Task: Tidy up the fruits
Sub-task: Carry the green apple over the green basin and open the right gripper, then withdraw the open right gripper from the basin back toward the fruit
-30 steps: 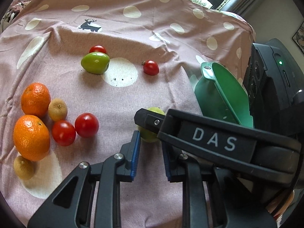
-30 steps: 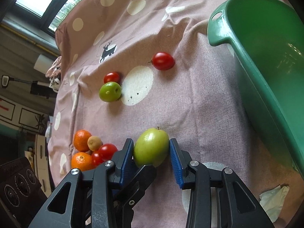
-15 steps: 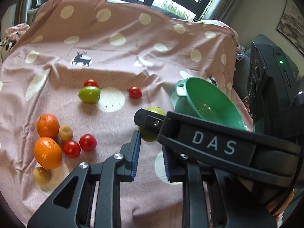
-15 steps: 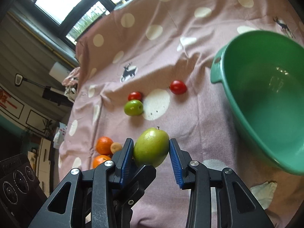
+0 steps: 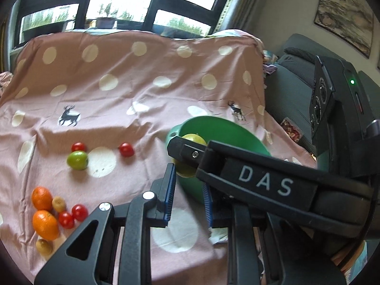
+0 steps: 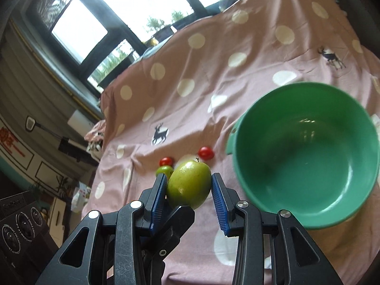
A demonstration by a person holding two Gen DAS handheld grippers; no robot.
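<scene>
Barely begun: the round green plastic bowl (image 6: 306, 156) is empty; right gripper (image 6: 188, 190) jaws clamp a pale green oval fruit (image 6: 188, 185) beside it; left gripper (image 5: 187, 197) jaws nearly together, empty; the oranges (image 5: 44, 211) and red tomatoes (image 5: 71, 216) lie on the dotted pink cloth (image 5: 142, 99).

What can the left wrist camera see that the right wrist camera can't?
Only the left wrist view shows the two oranges, the small brownish fruits beside them, and the painting on the wall.

Only the right wrist view shows the inside of the green bowl, which has no fruit in it, and the black speaker at the lower left.

Both show the green fruit gripped by the right gripper, the second green fruit on the cloth, red tomatoes, and the pink spotted cloth.
</scene>
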